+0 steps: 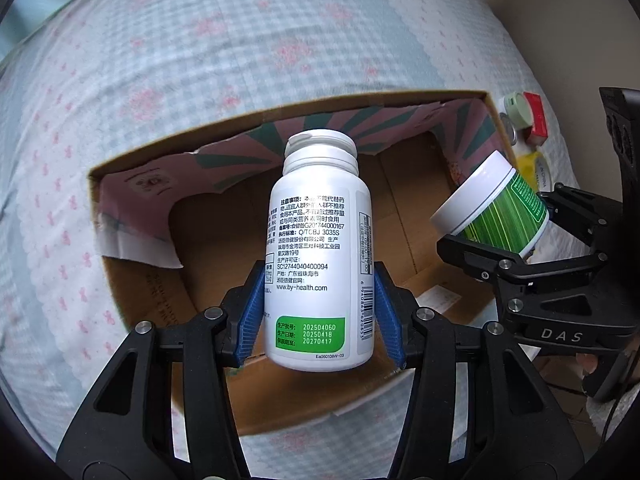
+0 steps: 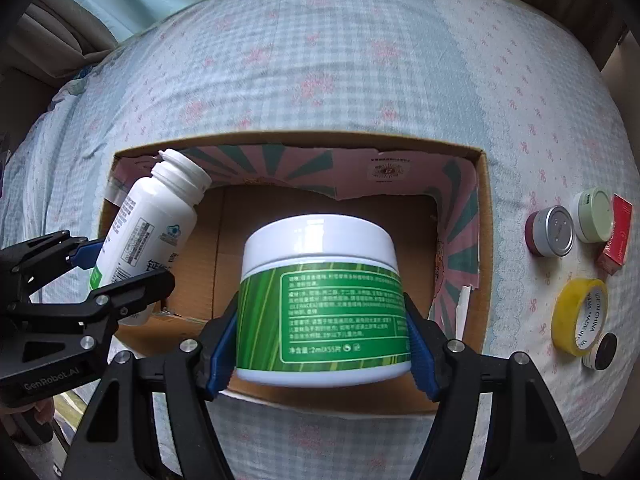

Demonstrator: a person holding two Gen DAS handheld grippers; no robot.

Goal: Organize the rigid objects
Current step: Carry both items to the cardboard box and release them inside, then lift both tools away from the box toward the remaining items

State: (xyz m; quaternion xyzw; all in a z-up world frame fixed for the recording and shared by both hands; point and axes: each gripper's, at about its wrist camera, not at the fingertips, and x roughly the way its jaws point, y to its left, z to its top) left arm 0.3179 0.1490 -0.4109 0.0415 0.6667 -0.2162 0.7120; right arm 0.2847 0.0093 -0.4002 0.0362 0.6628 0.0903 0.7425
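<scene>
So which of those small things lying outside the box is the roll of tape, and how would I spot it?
Start at the open cardboard box on the checked bedspread and look just past its right wall, where a few small items lie. The roll of tape is near the bottom of that cluster, next to a small dark-lidded pot. It is the only yellow ring with a hole through its middle.

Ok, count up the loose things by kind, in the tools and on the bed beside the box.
Bottles: 1, the white bottle
Jars: 1, the green jar
Small tins: 3
Tape rolls: 1
Small red boxes: 1
Total: 7
</scene>
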